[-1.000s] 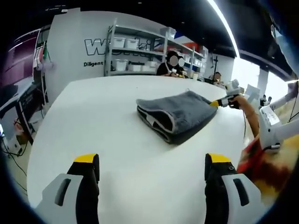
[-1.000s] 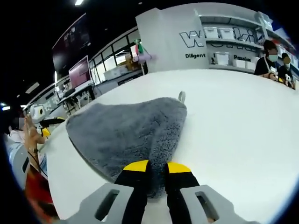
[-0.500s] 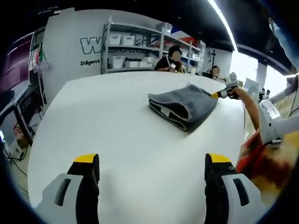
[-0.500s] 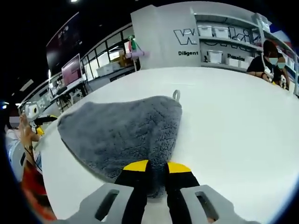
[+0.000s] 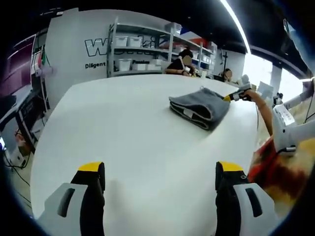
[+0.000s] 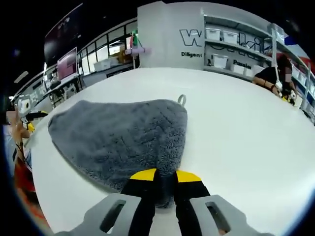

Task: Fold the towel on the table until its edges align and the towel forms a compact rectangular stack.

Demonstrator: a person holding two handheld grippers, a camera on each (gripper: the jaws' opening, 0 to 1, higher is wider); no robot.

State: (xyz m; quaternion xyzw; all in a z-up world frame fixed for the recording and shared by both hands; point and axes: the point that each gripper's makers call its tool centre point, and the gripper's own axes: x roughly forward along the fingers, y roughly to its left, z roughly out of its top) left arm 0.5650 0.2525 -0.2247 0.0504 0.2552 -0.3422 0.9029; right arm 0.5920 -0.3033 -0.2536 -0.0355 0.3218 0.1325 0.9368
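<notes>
In the left gripper view, the left claw (image 5: 160, 172) is hanging with its jaws wide apart over the near part of the wide white bench (image 5: 113, 128), while the folded grey terry towel (image 5: 199, 107) is lying at the far right of the bench with the right claw (image 5: 229, 97) touching its far right edge. In the right gripper view, the right claw (image 6: 165, 176) is sitting with its jaws pressed together on the near edge of the towel (image 6: 123, 137), which is lying flat on the bench (image 6: 246, 142) with its small hanging loop (image 6: 182, 99) pointing toward the far side.
</notes>
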